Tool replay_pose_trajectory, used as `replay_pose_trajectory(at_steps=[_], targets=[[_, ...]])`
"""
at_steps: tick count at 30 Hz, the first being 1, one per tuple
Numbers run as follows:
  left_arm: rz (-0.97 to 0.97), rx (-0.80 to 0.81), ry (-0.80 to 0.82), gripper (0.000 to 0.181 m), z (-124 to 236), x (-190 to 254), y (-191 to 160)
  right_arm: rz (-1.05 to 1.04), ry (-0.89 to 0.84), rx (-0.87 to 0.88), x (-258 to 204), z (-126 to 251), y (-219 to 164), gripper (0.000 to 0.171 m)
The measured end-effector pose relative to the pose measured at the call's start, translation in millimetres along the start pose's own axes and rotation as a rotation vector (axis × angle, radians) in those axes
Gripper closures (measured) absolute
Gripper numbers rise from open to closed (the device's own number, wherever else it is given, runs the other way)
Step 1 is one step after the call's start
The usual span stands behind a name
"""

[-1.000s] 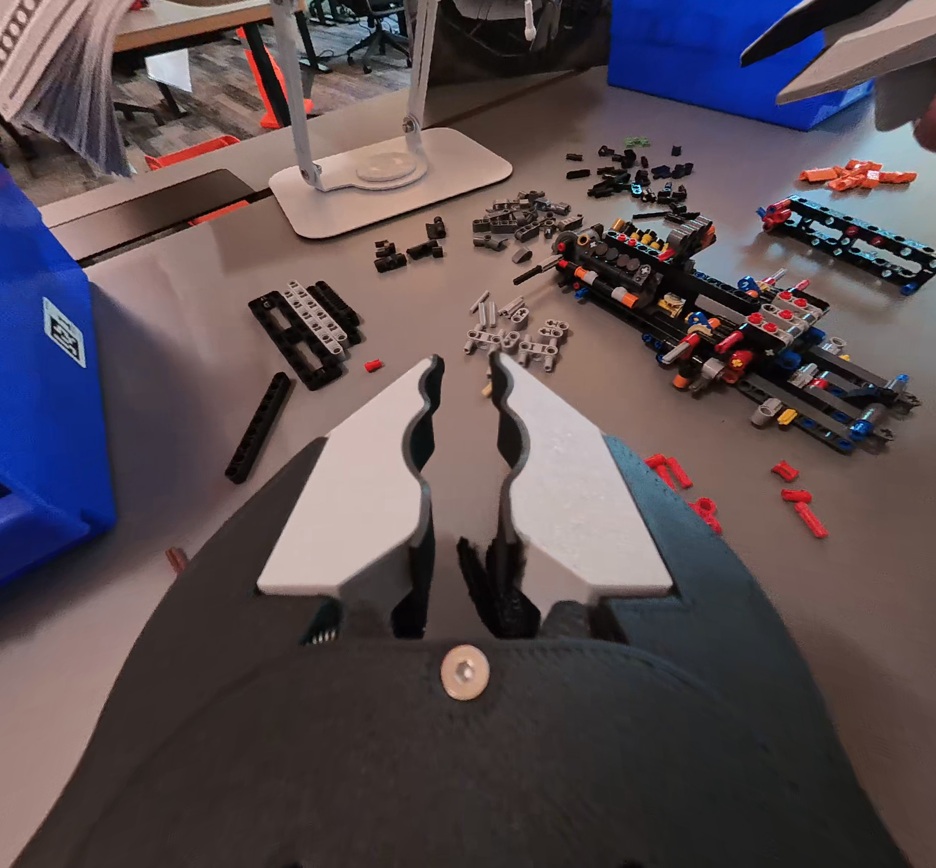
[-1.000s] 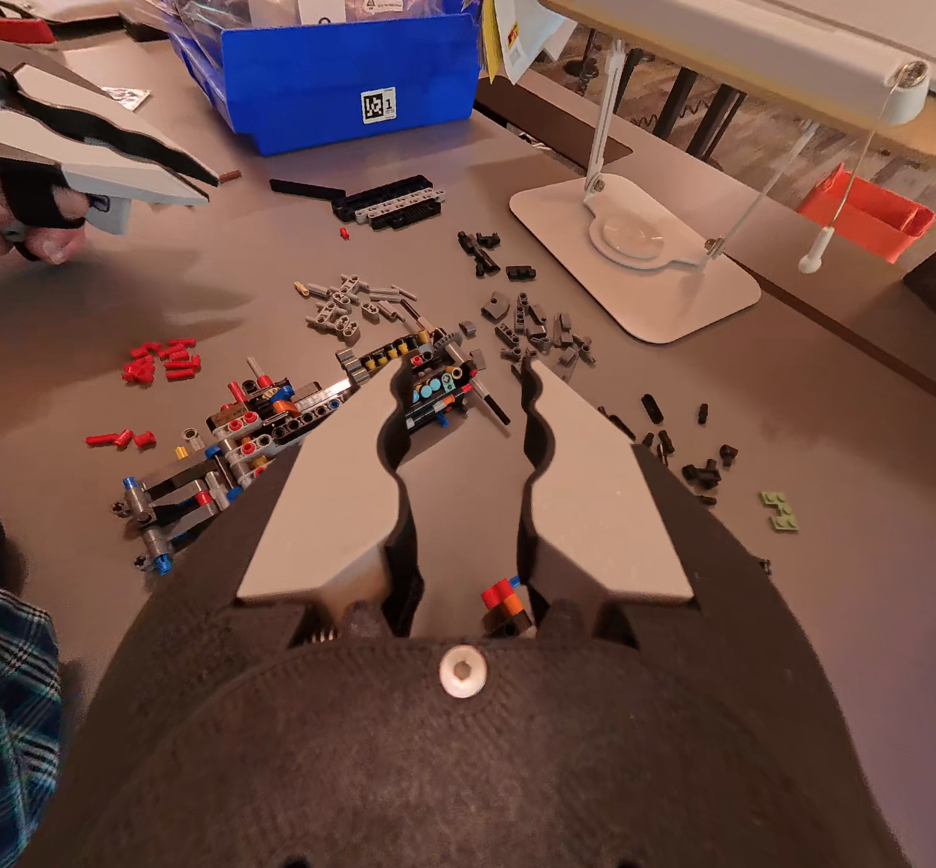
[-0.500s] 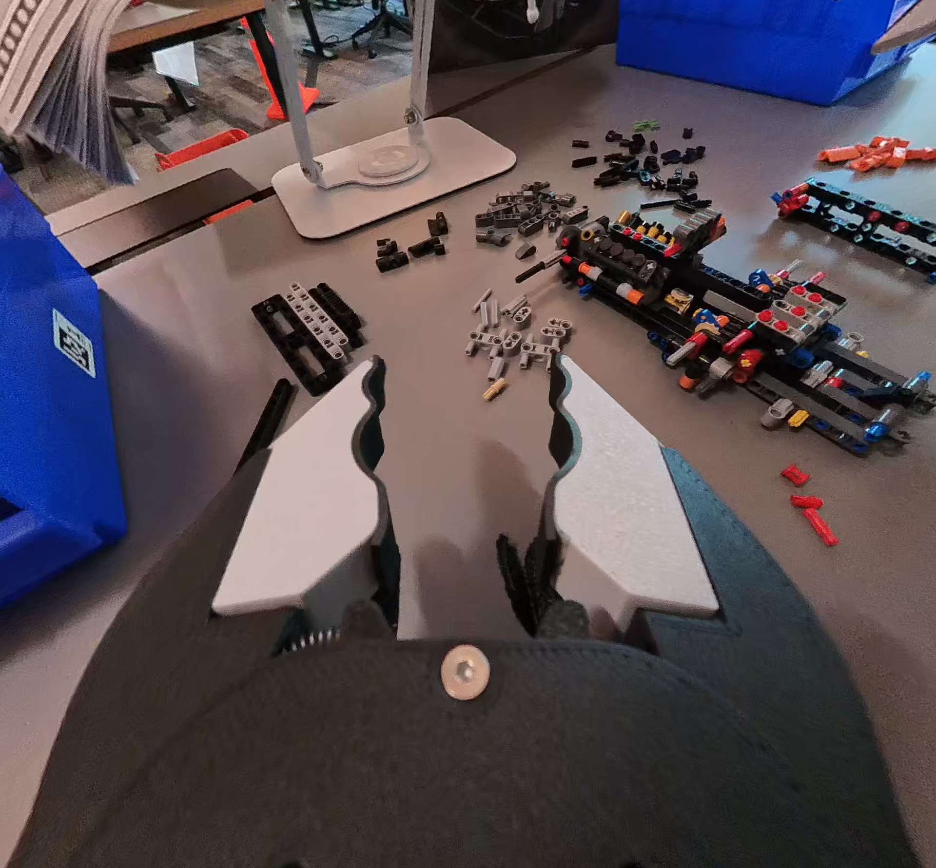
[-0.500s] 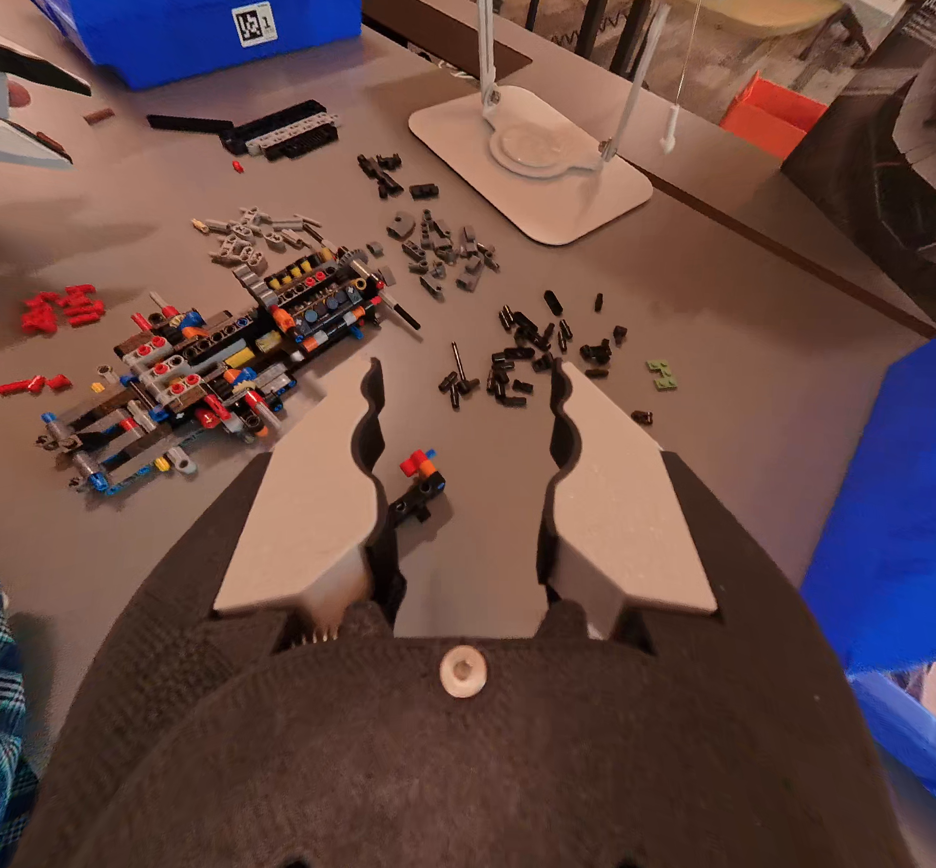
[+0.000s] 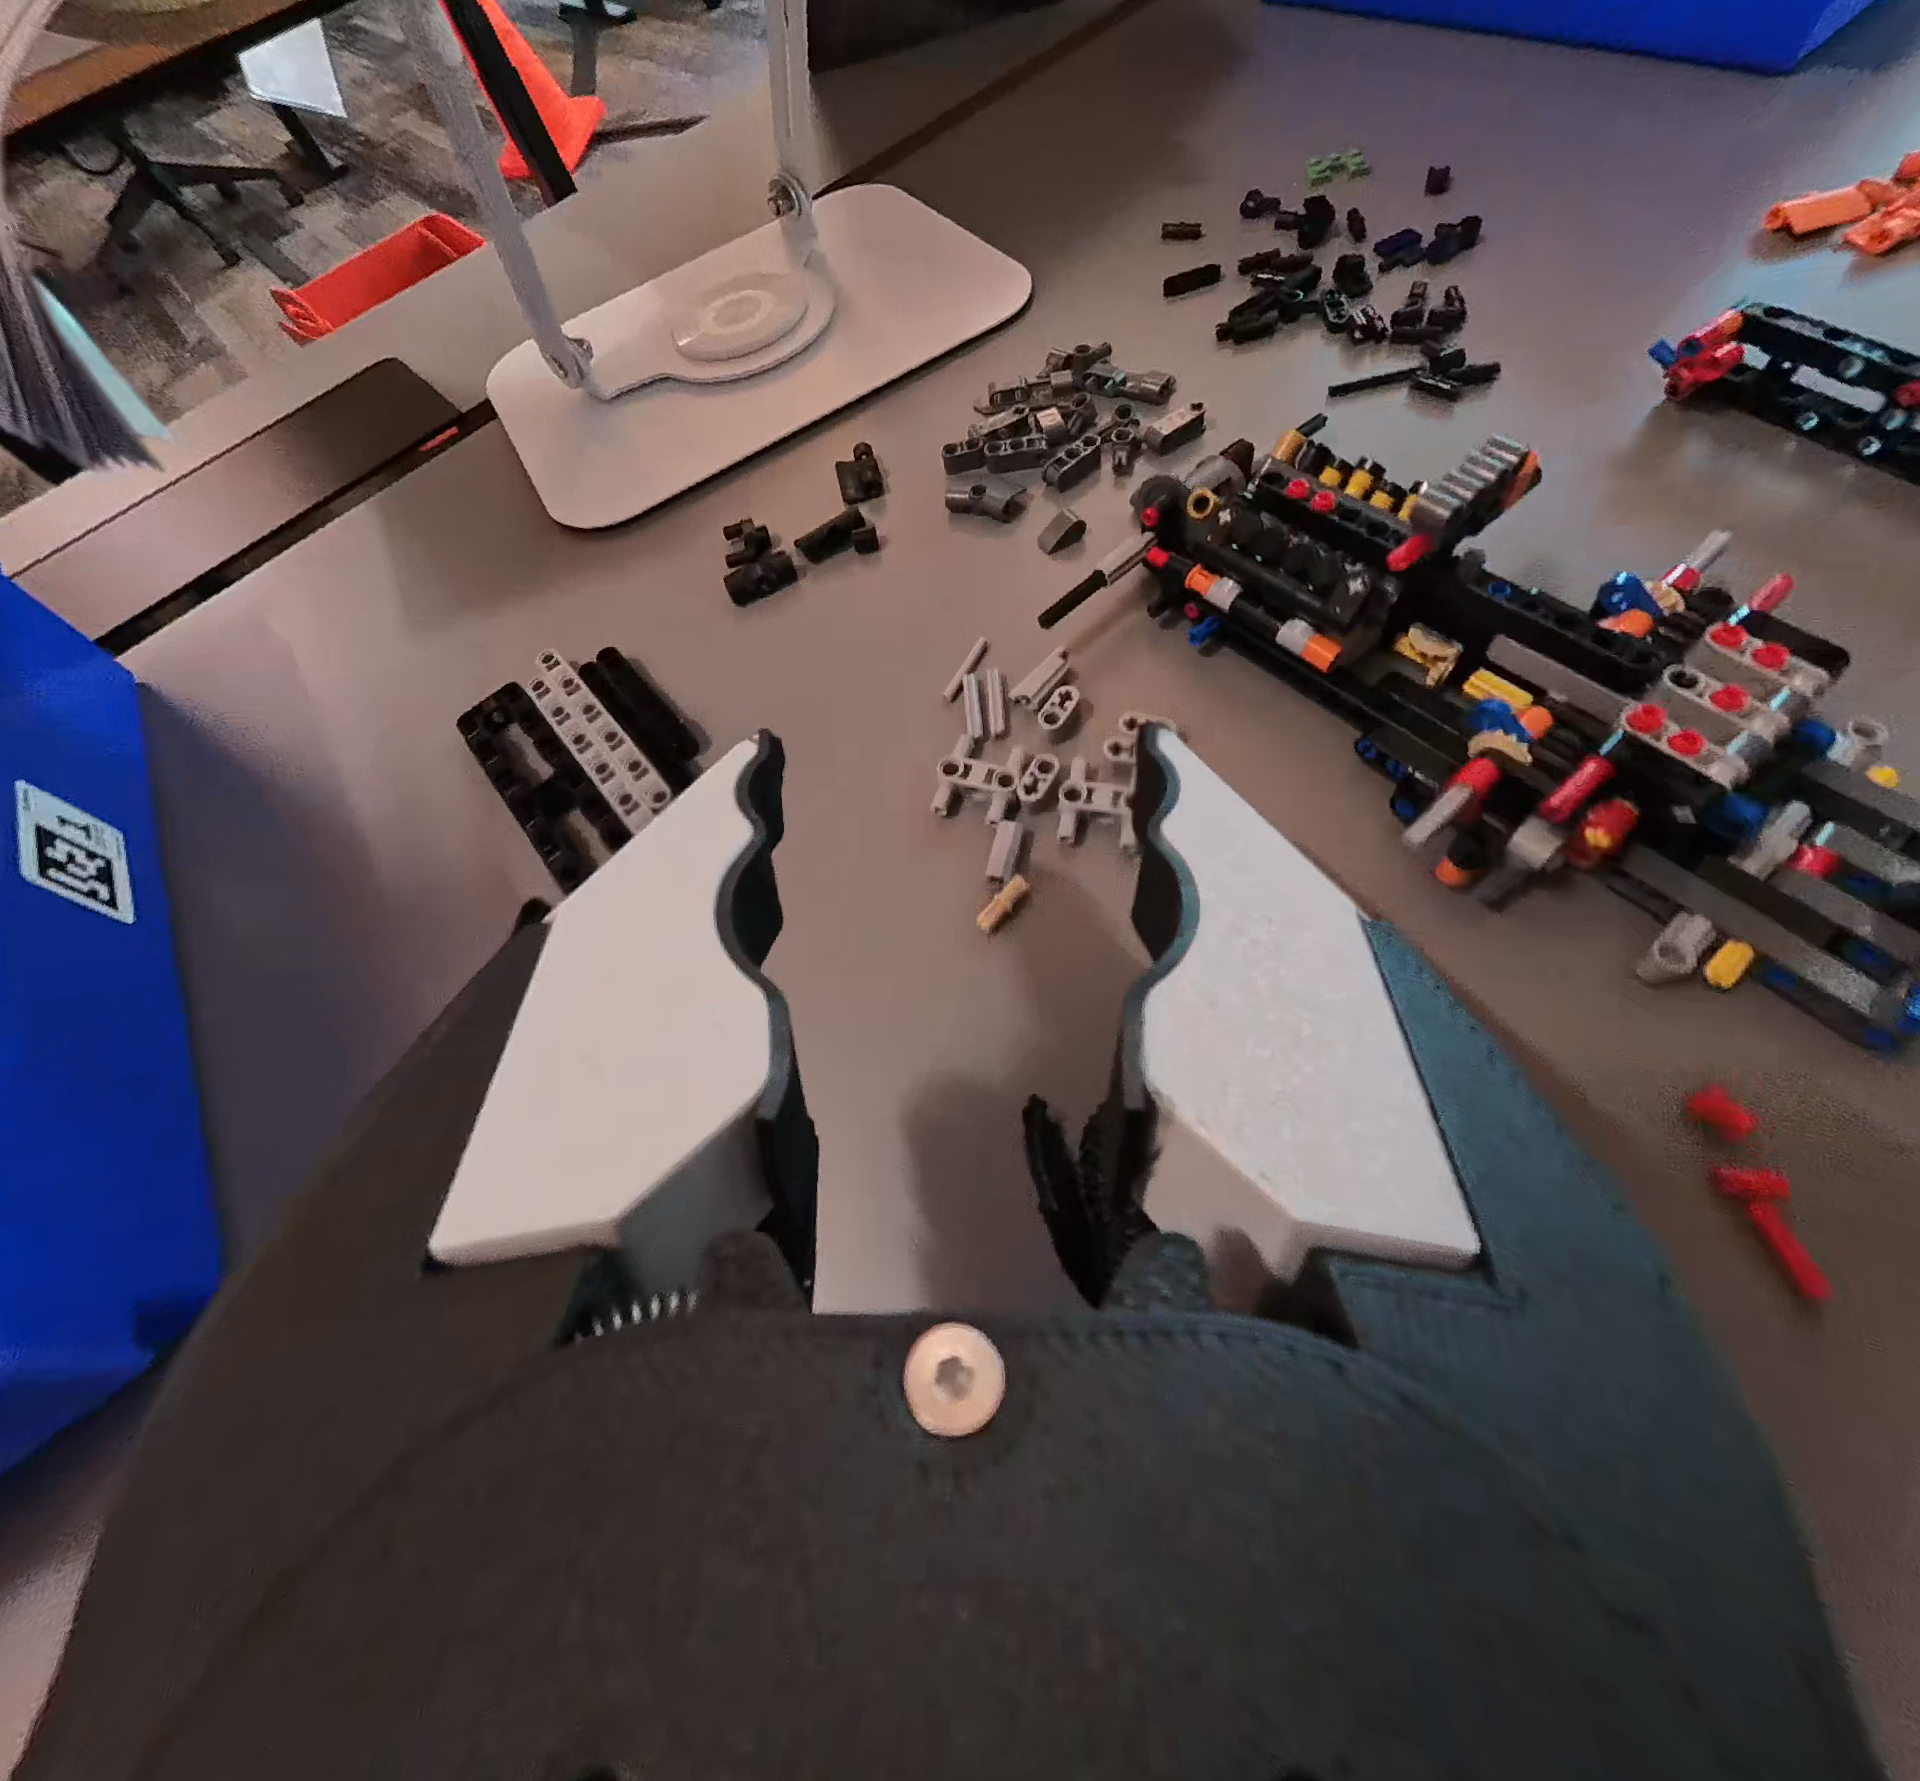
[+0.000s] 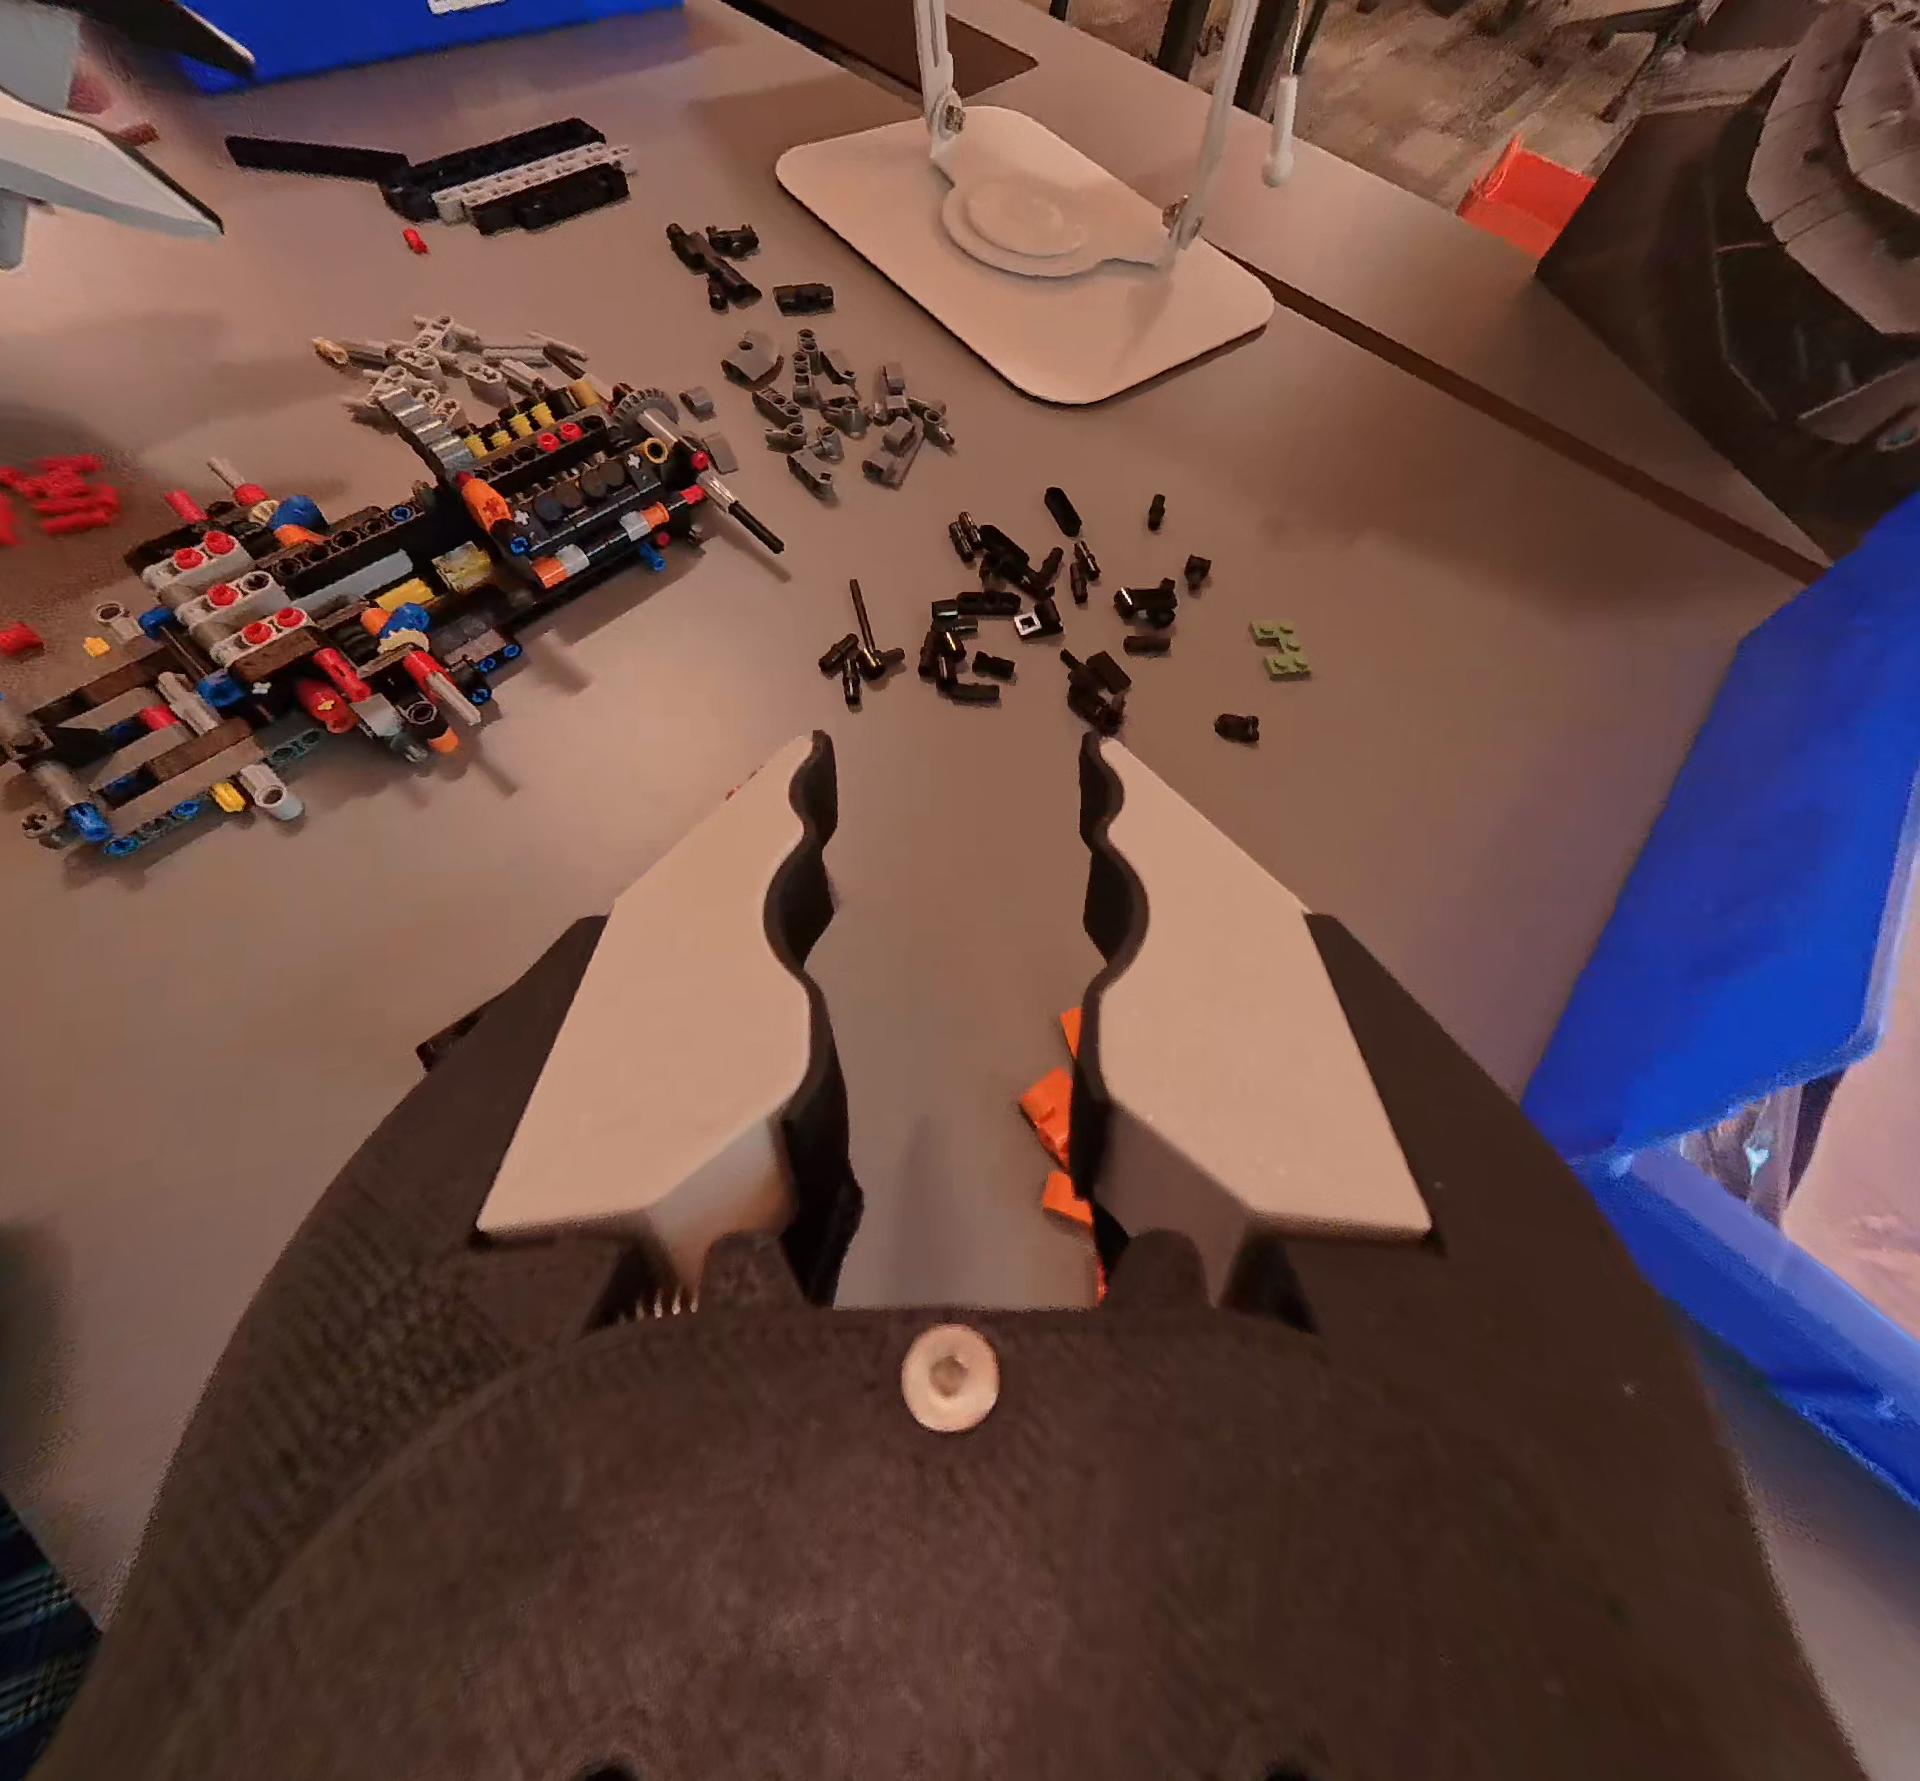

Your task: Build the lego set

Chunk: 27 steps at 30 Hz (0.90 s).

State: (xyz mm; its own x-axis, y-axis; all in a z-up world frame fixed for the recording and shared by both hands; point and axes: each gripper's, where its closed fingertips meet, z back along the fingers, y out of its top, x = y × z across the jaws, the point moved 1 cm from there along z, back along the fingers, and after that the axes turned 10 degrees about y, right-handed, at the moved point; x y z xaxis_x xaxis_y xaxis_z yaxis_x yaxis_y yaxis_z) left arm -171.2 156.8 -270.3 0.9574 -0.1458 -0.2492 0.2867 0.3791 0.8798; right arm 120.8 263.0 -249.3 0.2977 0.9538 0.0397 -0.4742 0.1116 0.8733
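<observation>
Connectors (image 5: 1023, 781), small and grey, are lying scattered on the tabletop (image 5: 312, 651) just ahead of the left claw (image 5: 956, 755), which is hovering spread and empty. Right claw (image 6: 956, 755), likewise spread and empty, is hanging near the black pins (image 6: 997, 609); the half-built chassis (image 6: 343, 609) is lying lengthwise to its left.

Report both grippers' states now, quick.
Left gripper: open, holding nothing.
Right gripper: open, holding nothing.
</observation>
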Motion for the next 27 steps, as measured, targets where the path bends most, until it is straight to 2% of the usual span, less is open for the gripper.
replay_pose_trajectory(at_steps=[3, 7, 13, 20, 24, 27], targets=[[0.031, -0.002, -0.006, 0.11, -11, 6, 3, 0.001, -0.014, -0.011, 4, 2, -7, 0.126], [0.031, -0.036, -0.004, 0.111, -20, 13, -13, -0.002, -0.025, 0.004, 7, 1, -10, 0.13], [0.0, -0.038, 0.009, 0.11, -21, 13, -14, 0.035, -0.011, -0.024, -2, -15, -15, 0.131], [-0.009, -0.021, 0.024, 0.11, -19, 12, -12, 0.016, -0.014, -0.008, 0, -12, -13, 0.13], [-0.004, -0.015, 0.031, 0.108, -19, 11, -12, 0.007, -0.065, 0.006, 14, 14, -5, 0.131], [0.013, -0.019, 0.03, 0.108, -20, 9, -12, -0.02, -0.117, 0.0, 29, 44, -7, 0.14]])
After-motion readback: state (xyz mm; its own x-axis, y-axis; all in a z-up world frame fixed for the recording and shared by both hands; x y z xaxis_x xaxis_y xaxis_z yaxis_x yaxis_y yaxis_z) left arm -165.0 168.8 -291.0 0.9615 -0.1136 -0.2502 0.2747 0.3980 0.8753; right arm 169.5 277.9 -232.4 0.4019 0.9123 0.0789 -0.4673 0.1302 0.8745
